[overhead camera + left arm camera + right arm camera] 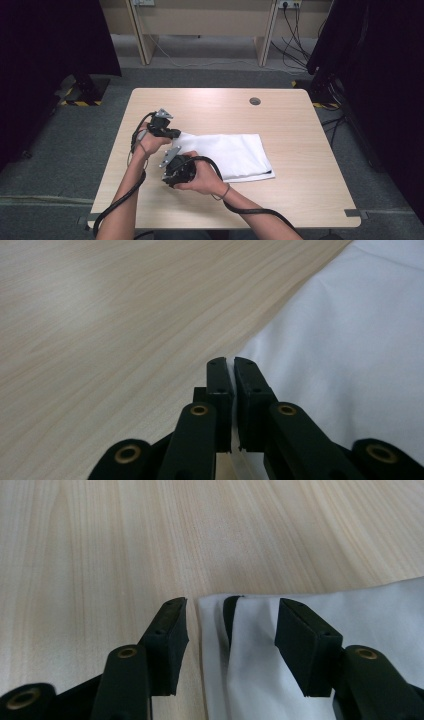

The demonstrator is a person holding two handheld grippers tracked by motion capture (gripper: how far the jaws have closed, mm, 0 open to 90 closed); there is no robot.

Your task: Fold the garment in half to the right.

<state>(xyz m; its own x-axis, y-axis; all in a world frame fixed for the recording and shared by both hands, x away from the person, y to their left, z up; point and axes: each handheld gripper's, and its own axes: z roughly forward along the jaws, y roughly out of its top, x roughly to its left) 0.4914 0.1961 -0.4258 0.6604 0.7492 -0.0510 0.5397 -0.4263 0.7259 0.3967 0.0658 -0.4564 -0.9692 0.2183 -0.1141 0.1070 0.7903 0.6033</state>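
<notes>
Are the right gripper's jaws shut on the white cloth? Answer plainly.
No: in the right gripper view the right gripper stands open, its jaws wide apart astride the white cloth's corner.

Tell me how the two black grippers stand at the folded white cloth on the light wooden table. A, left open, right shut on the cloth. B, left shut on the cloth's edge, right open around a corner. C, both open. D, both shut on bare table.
B: the left gripper has its jaws pressed together with a sliver of the white cloth between them, while the right gripper has its jaws spread around the cloth's corner.
</notes>
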